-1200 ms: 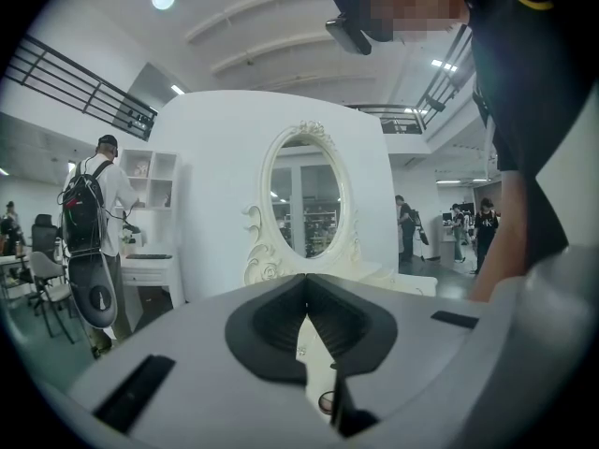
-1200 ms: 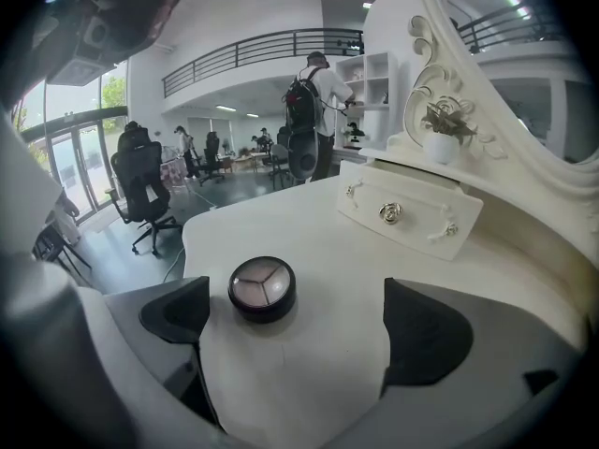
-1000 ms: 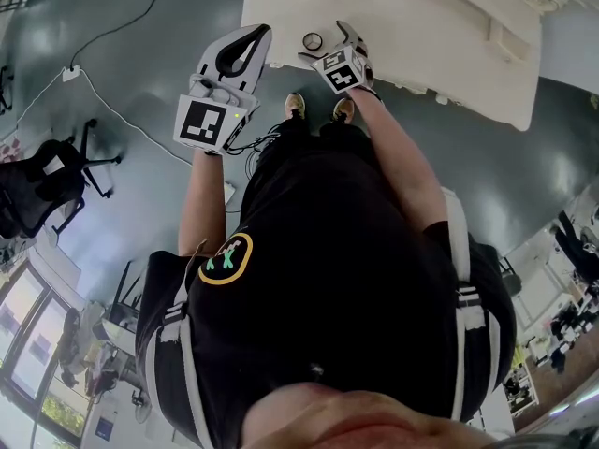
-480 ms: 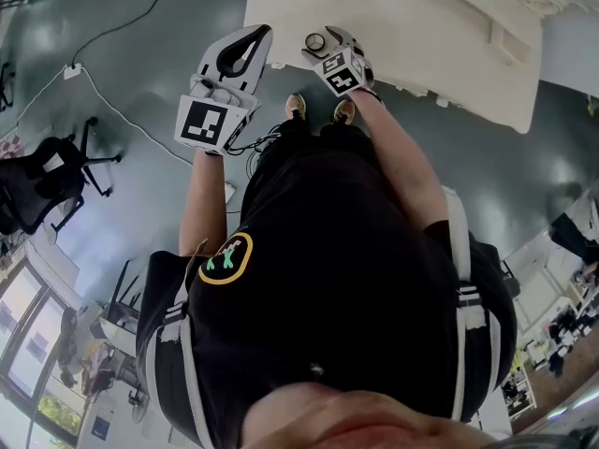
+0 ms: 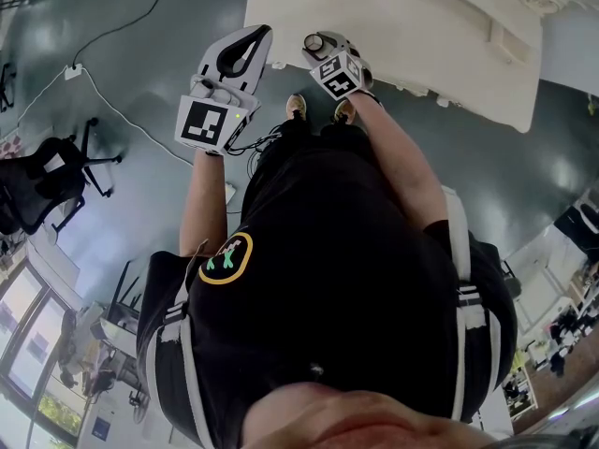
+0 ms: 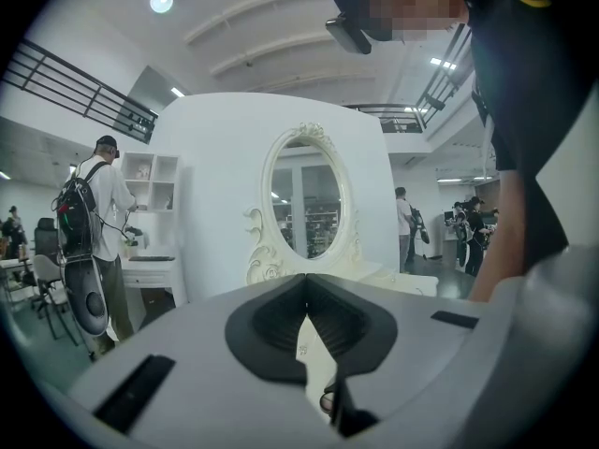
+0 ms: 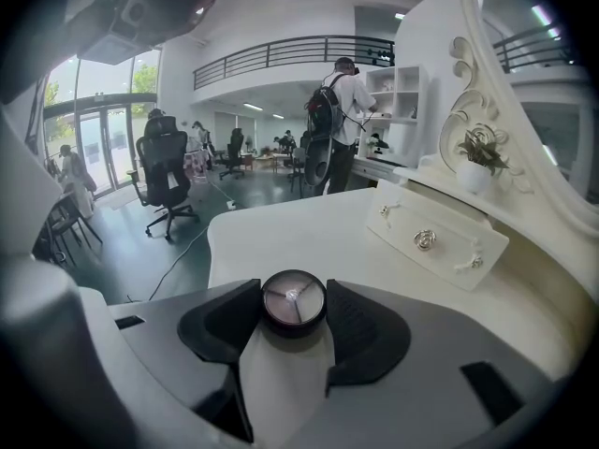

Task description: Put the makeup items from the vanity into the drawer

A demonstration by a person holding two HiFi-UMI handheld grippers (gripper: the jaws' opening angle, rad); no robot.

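A small round black compact (image 7: 294,302) with a clear lid sits on the white vanity top (image 7: 299,232), near its front left edge (image 5: 281,26). My right gripper (image 7: 294,309) is closing around it, and both dark pads touch the compact's sides. In the head view the compact (image 5: 314,42) shows just in front of the right gripper (image 5: 325,49). My left gripper (image 5: 251,36) hangs shut and empty over the floor, left of the vanity. In the left gripper view its jaws (image 6: 305,286) meet at the tips, facing the oval mirror (image 6: 304,199).
A small drawer unit with a metal knob (image 7: 426,239) rests at the back of the vanity, with a potted plant (image 7: 482,152) above it. An office chair (image 5: 47,185) and a cable (image 5: 112,110) lie on the floor to the left. People stand in the background.
The right gripper has slid forward around the compact and its jaws have narrowed onto it. The left gripper has stayed where it was.
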